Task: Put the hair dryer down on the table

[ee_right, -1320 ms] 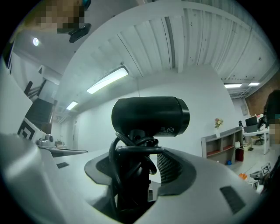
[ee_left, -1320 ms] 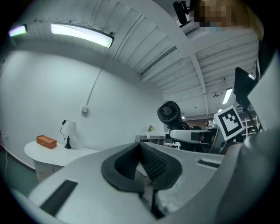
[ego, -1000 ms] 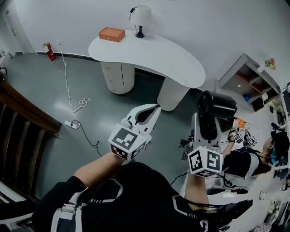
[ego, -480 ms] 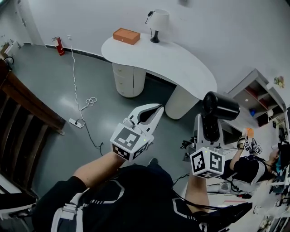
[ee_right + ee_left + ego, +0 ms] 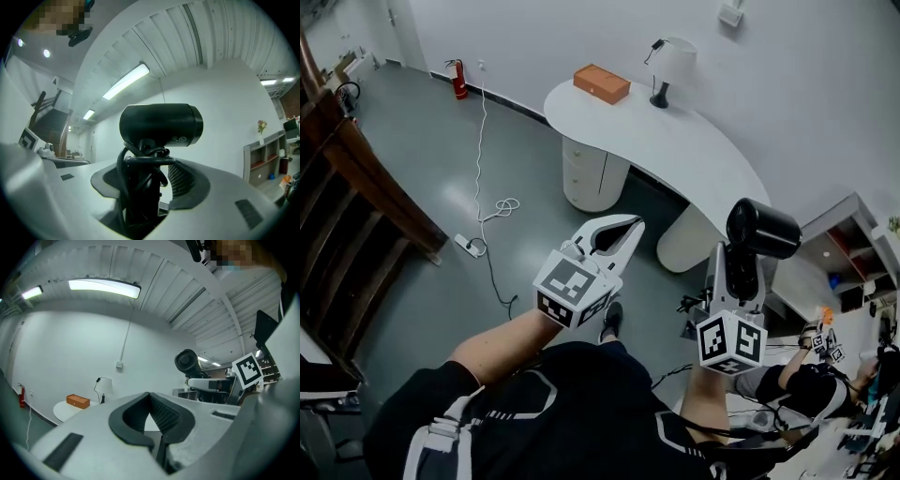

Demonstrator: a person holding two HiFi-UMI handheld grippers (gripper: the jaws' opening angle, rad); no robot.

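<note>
A black hair dryer [image 5: 759, 230] [image 5: 161, 124] stands upright in my right gripper [image 5: 739, 274] [image 5: 145, 185], which is shut on its handle, the cord wound round that handle. Its barrel lies crosswise above the jaws. The white curved table [image 5: 694, 155] [image 5: 63, 409] is ahead and to the left, well beyond both grippers. My left gripper [image 5: 614, 239] [image 5: 154, 420] is shut with nothing in it and is held in the air left of the dryer, pointing toward the table. In the left gripper view the dryer [image 5: 187, 363] shows at the right.
On the table stand an orange box [image 5: 602, 82] and a white lamp [image 5: 670, 64]. A white cable and power strip [image 5: 478, 239] lie on the grey floor at the left. A wooden stair rail [image 5: 356, 197] runs along the far left. Shelves [image 5: 848, 258] stand at the right.
The view has shifted right and forward: the table, box and lamp now sit further right and lower. Both grippers keep their pose, the dryer still gripped.
</note>
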